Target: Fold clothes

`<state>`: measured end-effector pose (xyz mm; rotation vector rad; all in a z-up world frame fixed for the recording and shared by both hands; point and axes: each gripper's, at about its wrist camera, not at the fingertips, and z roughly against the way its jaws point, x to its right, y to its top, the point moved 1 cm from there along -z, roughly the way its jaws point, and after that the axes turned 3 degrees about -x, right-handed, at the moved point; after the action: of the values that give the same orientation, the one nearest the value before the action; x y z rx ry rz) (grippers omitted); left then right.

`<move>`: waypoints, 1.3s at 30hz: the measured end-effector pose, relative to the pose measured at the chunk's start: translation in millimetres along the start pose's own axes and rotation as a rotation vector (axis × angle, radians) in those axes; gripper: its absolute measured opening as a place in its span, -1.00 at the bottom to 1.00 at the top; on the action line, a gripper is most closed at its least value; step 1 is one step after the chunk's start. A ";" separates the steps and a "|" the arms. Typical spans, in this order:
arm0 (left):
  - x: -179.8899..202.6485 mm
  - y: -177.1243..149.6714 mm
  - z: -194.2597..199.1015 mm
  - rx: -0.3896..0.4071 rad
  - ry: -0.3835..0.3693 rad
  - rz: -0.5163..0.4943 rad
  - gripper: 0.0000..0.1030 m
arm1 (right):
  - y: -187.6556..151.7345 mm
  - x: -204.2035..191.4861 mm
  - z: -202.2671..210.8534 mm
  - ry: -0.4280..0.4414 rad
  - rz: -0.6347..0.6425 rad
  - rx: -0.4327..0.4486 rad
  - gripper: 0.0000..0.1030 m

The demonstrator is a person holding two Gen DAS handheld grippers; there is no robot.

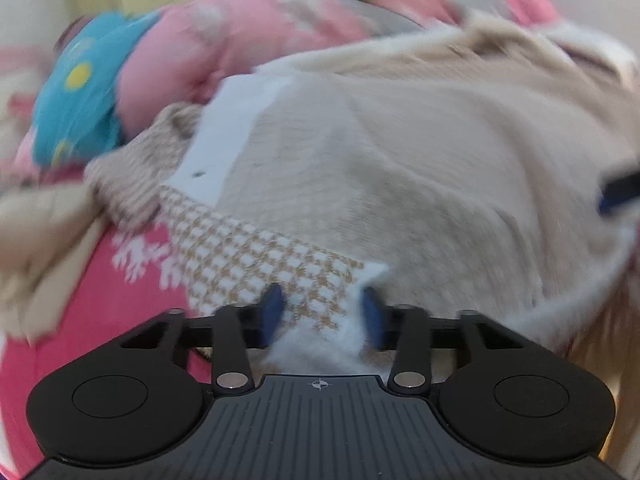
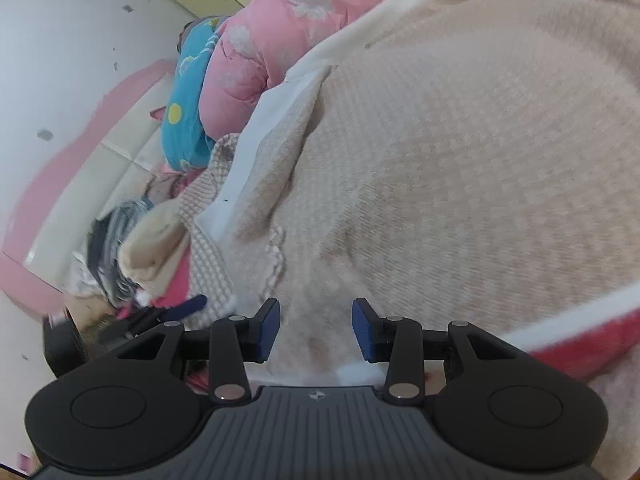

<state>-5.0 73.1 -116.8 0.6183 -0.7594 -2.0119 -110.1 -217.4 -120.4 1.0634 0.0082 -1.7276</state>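
A beige knitted garment (image 1: 400, 160) with a white lining and a houndstooth panel (image 1: 256, 260) lies spread over the bed and fills both views (image 2: 440, 160). My left gripper (image 1: 322, 314) is shut on a bunched corner of it, with white fleece squeezed between the blue pads. My right gripper (image 2: 316, 328) is shut on the garment's other edge, and the cloth runs between its fingers. The right gripper's finger shows at the far right of the left wrist view (image 1: 618, 192). The left gripper appears low on the left in the right wrist view (image 2: 172, 314).
A pink floral quilt (image 2: 272, 40) and a blue cushion with yellow dots (image 2: 184, 112) lie behind the garment. Under it is a pink-red sheet with white patterns (image 1: 120, 280). A pile of other clothes (image 2: 116, 240) sits by the pink and cream headboard (image 2: 80, 140).
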 end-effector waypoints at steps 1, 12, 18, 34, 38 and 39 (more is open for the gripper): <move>-3.1 0.4 1.9 0.007 0.005 0.038 -0.61 | -3.2 -1.4 3.9 -0.019 0.023 0.007 -0.19; -61.8 -8.7 79.0 0.297 -0.130 0.530 -1.00 | -26.5 29.5 35.7 -0.063 -0.133 0.060 0.06; -49.8 -6.7 80.3 0.259 -0.113 0.431 -0.96 | -33.4 76.4 29.4 0.015 -0.423 0.057 0.07; 0.7 14.3 17.0 0.011 0.092 -0.143 0.27 | -46.4 70.7 29.9 -0.010 -0.427 0.072 0.11; -12.8 14.2 13.6 -0.007 0.136 -0.077 -0.68 | -45.6 72.9 35.0 -0.024 -0.396 0.097 0.11; -16.2 14.2 12.8 -0.012 0.148 -0.061 -0.84 | -44.5 73.8 36.7 -0.022 -0.389 0.105 0.11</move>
<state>2.3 84.5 -95.7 0.7820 -0.6469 -1.9992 -171.1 -271.3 -166.6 1.1763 0.1185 -2.1074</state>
